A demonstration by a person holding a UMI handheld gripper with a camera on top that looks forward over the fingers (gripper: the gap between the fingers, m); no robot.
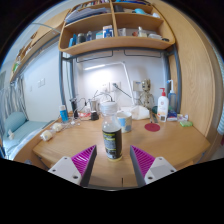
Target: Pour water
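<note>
Bottle [112, 138] with the dark label sits at 12 o'clock between my gripper [112, 163] fingers, spread wide so I can grab it for pouring.

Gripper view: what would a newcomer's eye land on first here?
A clear bottle with a dark label stands upright on the wooden desk, between the open claw's magenta pads with gaps either side. Beyond it stands a white pump bottle, and cluttered shelves hang above.
</note>
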